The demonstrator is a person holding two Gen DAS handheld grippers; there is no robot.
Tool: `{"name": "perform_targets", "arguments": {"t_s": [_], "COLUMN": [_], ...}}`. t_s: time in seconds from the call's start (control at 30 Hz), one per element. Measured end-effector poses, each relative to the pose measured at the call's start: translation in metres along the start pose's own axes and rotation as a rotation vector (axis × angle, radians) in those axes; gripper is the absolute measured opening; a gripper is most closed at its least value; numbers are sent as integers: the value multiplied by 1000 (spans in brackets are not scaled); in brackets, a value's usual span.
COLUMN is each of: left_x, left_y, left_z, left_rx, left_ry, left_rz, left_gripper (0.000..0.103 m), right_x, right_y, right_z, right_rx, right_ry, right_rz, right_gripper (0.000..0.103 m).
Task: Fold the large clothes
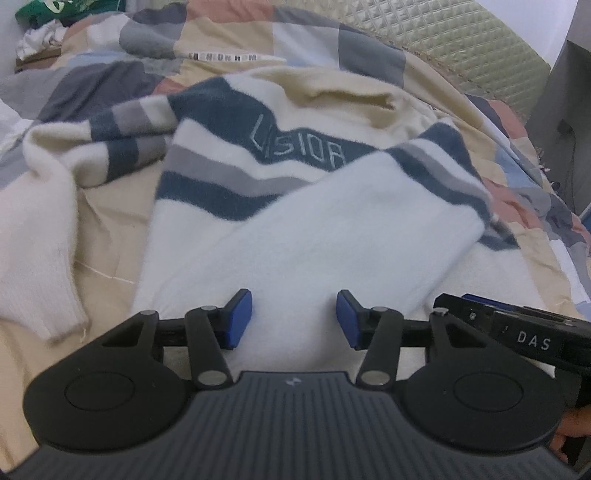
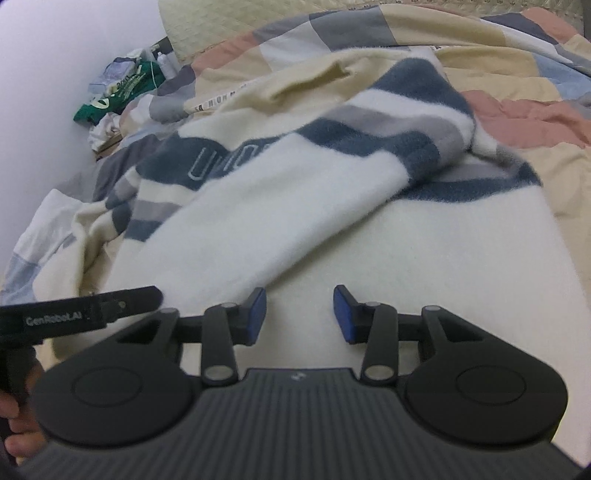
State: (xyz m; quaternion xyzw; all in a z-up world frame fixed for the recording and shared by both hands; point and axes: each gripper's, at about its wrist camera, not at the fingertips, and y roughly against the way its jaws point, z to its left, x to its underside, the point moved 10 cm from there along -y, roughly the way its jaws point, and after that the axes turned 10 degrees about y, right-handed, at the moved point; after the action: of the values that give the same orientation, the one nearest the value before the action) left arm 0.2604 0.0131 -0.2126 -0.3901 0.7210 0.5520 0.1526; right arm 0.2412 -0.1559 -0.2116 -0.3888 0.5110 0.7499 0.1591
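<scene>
A large cream sweater [image 1: 295, 254] with navy and grey stripes and stitched letters lies on the bed, collar at the far side. Its right sleeve [image 1: 351, 221] is folded diagonally across the body; the left sleeve [image 1: 40, 236] is spread out to the left. My left gripper [image 1: 294, 319] is open and empty just above the sweater's near part. My right gripper [image 2: 300, 315] is open and empty over the sweater [image 2: 406, 258] beside the folded sleeve [image 2: 258, 218]. Each gripper shows at the edge of the other's view.
A patchwork quilt [image 1: 221, 33] covers the bed under the sweater. A quilted headboard [image 1: 461, 37] is at the back. Green and white clothes [image 2: 118, 92] are piled by the wall at the far left. A dark cabinet [image 1: 569, 110] stands at the right.
</scene>
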Motion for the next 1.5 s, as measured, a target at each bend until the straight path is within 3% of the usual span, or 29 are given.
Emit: {"name": "perform_targets", "arguments": {"t_s": [0.3, 0.4, 0.5, 0.63, 0.7, 0.83, 0.93, 1.03, 1.17, 1.3, 1.37, 1.5], "left_x": [-31, -60, -90, -121, -123, -110, -98, -86, -81, -80, -81, -82], "left_y": [38, 51, 54, 56, 56, 54, 52, 48, 34, 24, 21, 26], "left_z": [16, 37, 67, 128, 165, 221, 248, 258, 251, 238, 236, 232], "left_rx": [-48, -108, -202, -338, -387, -400, -437, -374, -347, -359, -377, -443], "left_ry": [72, 118, 154, 231, 330, 496, 556, 635, 605, 537, 510, 442], "left_rz": [-70, -112, -120, -138, -131, -138, -123, -104, -66, -46, -39, -36], "left_gripper": [59, 66, 67, 75, 77, 78, 79, 80, 85, 86, 84, 45], "right_x": [8, 11, 12, 10, 9, 11, 15, 16, 15, 16, 15, 14], "right_y": [20, 26, 31, 37, 38, 35, 28, 24, 24, 24, 23, 20], "right_z": [-5, -3, 0, 1, -1, -8, -13, -16, -13, -11, -10, -9], "right_rx": [11, 17, 15, 2, -1, -24, -45, -56, -95, -85, -79, -71], "right_ry": [-11, -5, 6, -14, -38, -125, -192, -228, -239, -195, -186, -175], "right_rz": [1, 3, 2, -7, -8, 12, 29, 37, 21, 23, 27, 31], "right_gripper": [42, 43, 44, 44, 44, 48, 54, 56, 70, 71, 72, 73]}}
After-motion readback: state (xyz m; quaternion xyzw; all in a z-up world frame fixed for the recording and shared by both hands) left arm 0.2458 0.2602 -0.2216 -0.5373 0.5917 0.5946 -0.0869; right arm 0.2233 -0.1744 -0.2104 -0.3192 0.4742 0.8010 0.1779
